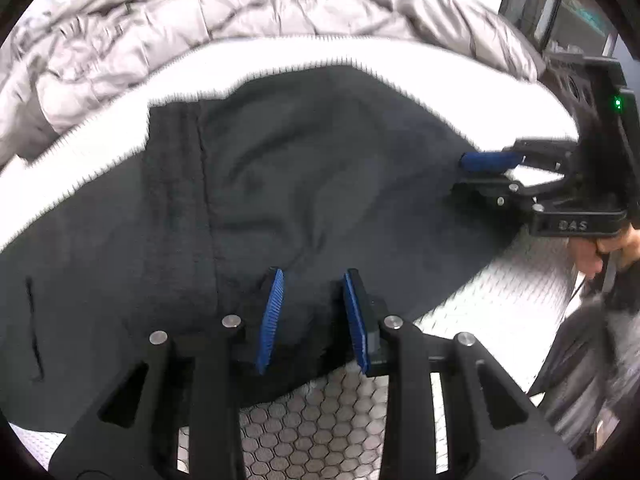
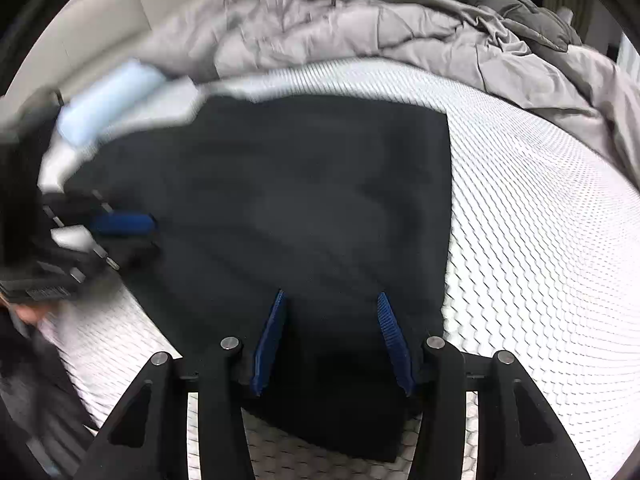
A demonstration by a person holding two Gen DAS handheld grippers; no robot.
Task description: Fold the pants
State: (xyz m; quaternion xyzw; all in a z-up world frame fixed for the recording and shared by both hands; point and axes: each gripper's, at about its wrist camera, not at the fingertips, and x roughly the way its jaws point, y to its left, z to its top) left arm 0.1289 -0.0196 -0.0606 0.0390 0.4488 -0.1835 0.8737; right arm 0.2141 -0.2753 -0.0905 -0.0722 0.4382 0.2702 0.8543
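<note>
At the mattress's (image 1: 320,420) near edge, the left gripper (image 1: 314,320) has a bunched fold of the black pants (image 1: 300,168) between its blue pads, and the right gripper (image 2: 332,340) stands part-open astride the cloth; whether either truly pinches I cannot tell. The pants lie spread across the white mattress. A rumpled grey duvet (image 2: 360,28) is heaped along its far edge.

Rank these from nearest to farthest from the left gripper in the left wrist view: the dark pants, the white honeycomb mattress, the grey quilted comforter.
1. Dark pants, between the left gripper pads.
2. White honeycomb mattress, under and around the pants.
3. Grey quilted comforter, bunched at the far edge.
</note>
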